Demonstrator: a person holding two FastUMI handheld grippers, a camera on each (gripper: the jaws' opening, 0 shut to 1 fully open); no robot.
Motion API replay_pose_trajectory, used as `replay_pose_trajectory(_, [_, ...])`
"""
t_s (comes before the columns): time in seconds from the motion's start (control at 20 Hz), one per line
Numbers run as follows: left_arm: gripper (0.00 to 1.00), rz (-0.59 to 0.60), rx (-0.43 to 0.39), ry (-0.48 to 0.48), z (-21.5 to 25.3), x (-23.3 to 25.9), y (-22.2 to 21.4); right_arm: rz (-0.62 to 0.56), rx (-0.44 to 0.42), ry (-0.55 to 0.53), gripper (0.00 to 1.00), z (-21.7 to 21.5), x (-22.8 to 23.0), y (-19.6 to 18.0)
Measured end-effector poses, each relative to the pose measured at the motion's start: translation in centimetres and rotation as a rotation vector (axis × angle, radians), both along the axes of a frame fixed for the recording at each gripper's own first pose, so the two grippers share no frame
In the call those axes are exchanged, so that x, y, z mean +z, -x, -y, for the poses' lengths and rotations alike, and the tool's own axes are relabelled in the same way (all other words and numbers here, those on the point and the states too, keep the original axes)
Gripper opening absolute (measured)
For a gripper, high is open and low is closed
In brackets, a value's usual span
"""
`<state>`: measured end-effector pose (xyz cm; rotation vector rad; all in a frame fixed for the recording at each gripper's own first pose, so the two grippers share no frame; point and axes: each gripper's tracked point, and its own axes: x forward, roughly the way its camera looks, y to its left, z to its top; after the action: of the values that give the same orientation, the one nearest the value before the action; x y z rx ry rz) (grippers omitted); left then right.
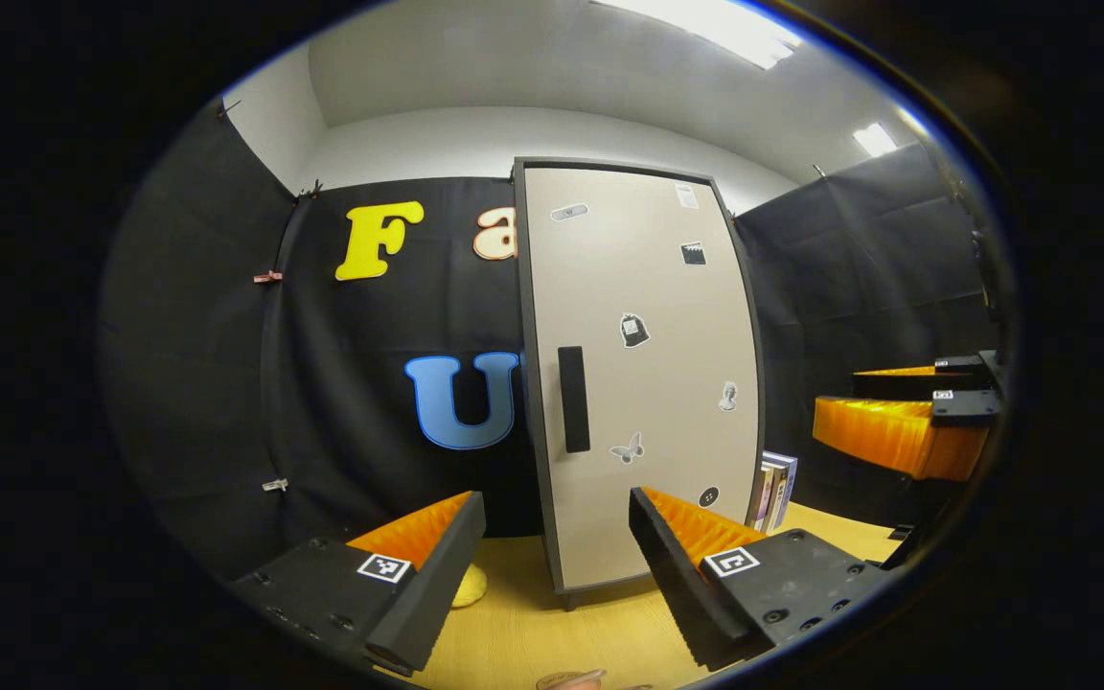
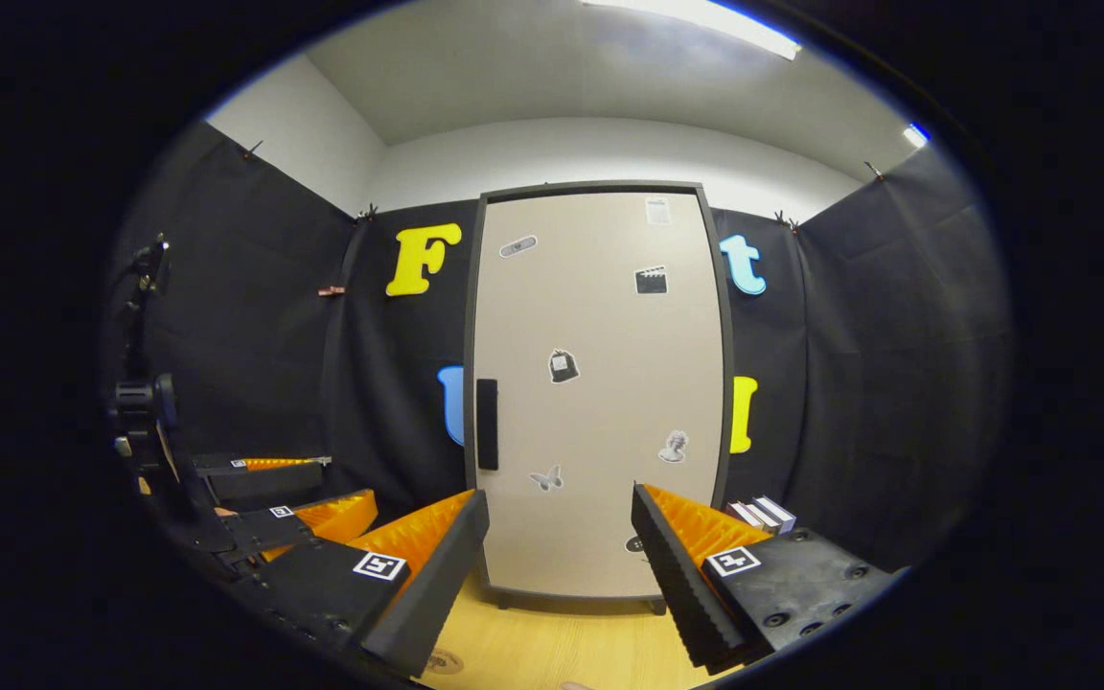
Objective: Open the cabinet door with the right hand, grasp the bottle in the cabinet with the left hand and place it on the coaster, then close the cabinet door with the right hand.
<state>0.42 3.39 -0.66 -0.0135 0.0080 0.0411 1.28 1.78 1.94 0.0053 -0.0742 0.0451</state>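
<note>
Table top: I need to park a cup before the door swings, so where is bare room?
Bare wood lies on the table in front of the closed cabinet, between the open right gripper fingers. Right of the cabinet, books crowd it.

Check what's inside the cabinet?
Can't tell: the cabinet door is shut, so the interior is covered. Visible are its black handle and stickers on the front.

The cabinet door (image 2: 600, 383) is shut, so whatever's inside is hidden. Its stickers (image 2: 563, 365) are too small to make out. The books (image 1: 772, 489) sit half tucked behind the cabinet, and something yellow (image 1: 469, 586) hides behind the left gripper's finger (image 1: 418, 565).
</note>
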Motion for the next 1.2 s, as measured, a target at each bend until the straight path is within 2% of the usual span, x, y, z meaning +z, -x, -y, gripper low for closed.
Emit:
replay_pose_trajectory(0.3, [0.95,-0.008,0.015,0.009,-1.8,-0.4,-1.0,-0.014,0.029,0.060,0.98,-1.7,-0.7,-1.7])
replay_pose_trajectory(0.55, [0.96,-0.024,0.045,0.008,-4.4,-1.4,-1.7,-0.021,0.060,0.007,0.97,-3.6,-1.2,-5.0])
replay_pose_trajectory(0.65, [0.96,-0.039,0.061,0.016,-5.7,-2.2,-1.9,-0.022,0.090,-0.005,0.97,-4.8,-1.0,-6.9])
replay_pose_trajectory(0.85, [0.95,-0.071,0.103,0.040,-9.0,-3.9,-1.9,0.021,0.082,-0.013,0.98,-6.3,-0.2,-11.3])
replay_pose_trajectory(0.95, [0.95,-0.079,0.129,0.047,-10.5,-4.7,-1.7,0.010,0.113,-0.023,0.97,-8.2,-0.6,-13.8])
replay_pose_trajectory(1.2, [0.95,-0.118,0.165,0.041,-13.4,-6.9,-0.7,0.037,0.090,-0.023,0.94,-10.6,-0.9,-20.0])
